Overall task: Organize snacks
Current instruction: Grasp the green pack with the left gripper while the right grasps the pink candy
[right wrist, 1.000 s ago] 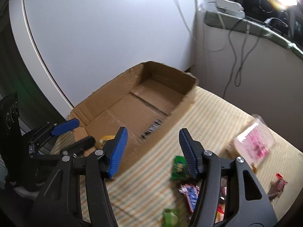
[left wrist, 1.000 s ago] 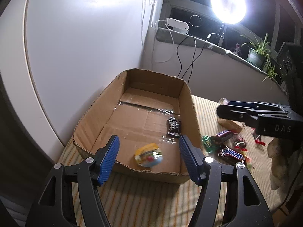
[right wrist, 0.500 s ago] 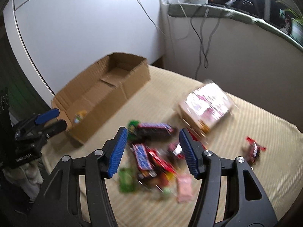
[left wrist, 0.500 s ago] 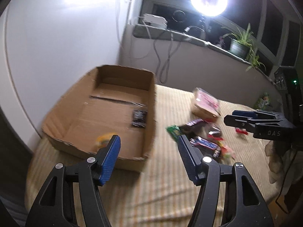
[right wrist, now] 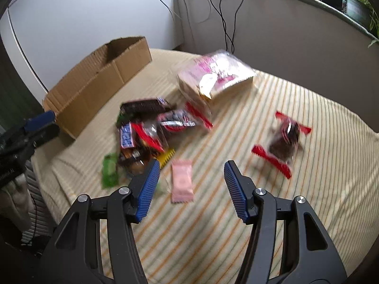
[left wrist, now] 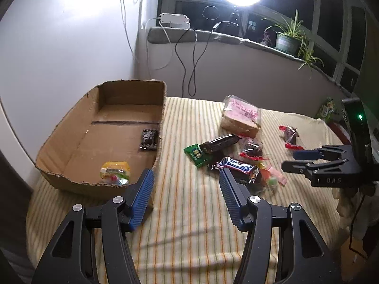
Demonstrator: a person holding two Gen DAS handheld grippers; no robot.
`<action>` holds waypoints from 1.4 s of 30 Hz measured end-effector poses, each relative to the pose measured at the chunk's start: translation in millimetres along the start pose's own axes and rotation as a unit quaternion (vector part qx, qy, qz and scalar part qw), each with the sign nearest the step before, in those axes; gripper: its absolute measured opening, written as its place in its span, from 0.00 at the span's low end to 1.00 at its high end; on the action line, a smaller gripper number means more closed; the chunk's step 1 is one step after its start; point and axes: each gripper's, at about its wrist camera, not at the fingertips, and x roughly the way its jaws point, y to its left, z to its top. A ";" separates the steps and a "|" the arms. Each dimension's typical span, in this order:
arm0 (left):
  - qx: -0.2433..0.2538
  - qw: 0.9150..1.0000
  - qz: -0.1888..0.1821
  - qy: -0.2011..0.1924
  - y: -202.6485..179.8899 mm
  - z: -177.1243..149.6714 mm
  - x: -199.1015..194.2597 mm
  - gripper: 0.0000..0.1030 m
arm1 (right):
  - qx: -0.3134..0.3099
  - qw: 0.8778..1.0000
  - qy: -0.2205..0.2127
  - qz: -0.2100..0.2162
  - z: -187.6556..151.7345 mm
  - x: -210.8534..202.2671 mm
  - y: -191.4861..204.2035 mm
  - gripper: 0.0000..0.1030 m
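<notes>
Right gripper [right wrist: 189, 184] spread, empty, pointing down at striped cloth [right wrist: 296, 213]; pink wrapped snack [right wrist: 181, 180] lies flat just ahead, left of centre between your blue pads, long axis running fore-aft along your approach; your right hand nearer than left; left gripper [left wrist: 186, 196] jaws just been closing, nothing between them; cardboard box [right wrist: 99, 80] well apart, far left; judgement: shift slightly left before pinching.

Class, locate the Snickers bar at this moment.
In the left wrist view the Snickers bar lies on the striped cloth, right of the cardboard box, in the snack pile beside the green packet.
</notes>
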 end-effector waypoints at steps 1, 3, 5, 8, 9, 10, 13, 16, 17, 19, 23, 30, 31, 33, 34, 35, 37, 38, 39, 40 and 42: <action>-0.002 1.000 0.001 -0.001 -0.2 -0.4 -1.1 0.55 | 0.001 1.000 0.001 0.000 -2.8 0.4 -1.5 0.58; 0.002 1.000 0.002 -0.001 -4.3 -2.5 -3.8 0.55 | 0.000 1.000 0.005 0.002 -7.1 1.7 -2.5 0.58; 0.009 1.000 -0.003 0.000 -10.4 -4.7 -5.4 0.55 | -0.003 1.000 0.008 0.004 -9.9 2.8 -2.4 0.56; 0.014 1.000 -0.009 0.003 -22.8 -8.0 -4.0 0.55 | -0.007 1.000 0.014 0.006 -12.3 5.3 -1.0 0.49; 0.016 1.000 -0.014 0.007 -26.2 -9.3 -2.5 0.55 | -0.009 1.000 0.016 0.008 -12.7 6.7 1.2 0.48; 0.018 1.000 -0.021 0.011 -29.8 -10.8 -0.6 0.52 | -0.011 1.000 0.017 0.010 -12.6 7.9 2.7 0.48; 0.020 0.999 -0.041 0.028 -39.1 -16.1 6.0 0.48 | -0.022 0.999 0.020 0.013 -12.7 11.0 8.3 0.48; 0.024 0.997 -0.058 0.048 -49.5 -21.5 14.7 0.45 | -0.035 0.999 0.021 0.011 -11.6 13.9 14.5 0.46; 0.023 0.996 -0.064 0.055 -51.8 -22.8 18.3 0.44 | -0.037 0.999 0.021 0.009 -10.7 14.9 16.2 0.44; 0.019 0.995 -0.073 0.070 -55.6 -25.8 26.1 0.44 | -0.039 0.999 0.019 0.005 -9.3 16.2 17.5 0.42; 0.022 0.993 -0.080 0.088 -63.3 -30.6 37.1 0.44 | -0.049 0.999 0.020 -0.008 -7.7 19.4 20.0 0.38; 0.028 0.993 -0.065 0.094 -69.0 -30.4 52.2 0.44 | -0.052 0.998 0.027 -0.022 -9.0 26.4 15.1 0.33; 0.029 0.993 -0.063 0.095 -69.7 -29.8 54.5 0.44 | -0.052 0.998 0.027 -0.021 -8.9 26.9 13.8 0.33; 0.035 0.993 -0.059 0.094 -72.6 -28.8 57.7 0.44 | -0.050 0.998 0.028 -0.020 -8.6 27.0 12.4 0.33; 0.037 0.993 -0.056 0.094 -73.3 -28.4 59.5 0.44 | -0.051 0.998 0.028 -0.021 -8.7 26.9 12.6 0.33; 0.038 0.993 -0.055 0.094 -73.4 -28.4 61.1 0.43 | -0.052 0.998 0.028 -0.022 -8.5 27.2 13.1 0.33; 0.042 0.994 -0.048 0.093 -71.6 -28.3 62.1 0.35 | -0.054 0.998 0.029 -0.024 -8.3 27.9 13.7 0.33; 0.044 0.994 -0.046 0.093 -70.1 -28.0 62.7 0.30 | -0.055 0.998 0.029 -0.024 -8.1 28.3 13.3 0.33; 0.043 0.994 -0.045 0.093 -67.8 -27.5 63.0 0.28 | -0.055 0.998 0.030 -0.023 -8.0 28.2 13.2 0.32; 0.041 0.994 -0.045 0.093 -65.5 -26.8 63.6 0.26 | -0.054 0.998 0.030 -0.023 -8.0 28.3 13.7 0.32; 0.042 0.994 -0.039 0.091 -62.0 -26.4 63.3 0.26 | -0.054 0.998 0.030 -0.025 -7.5 28.4 13.6 0.32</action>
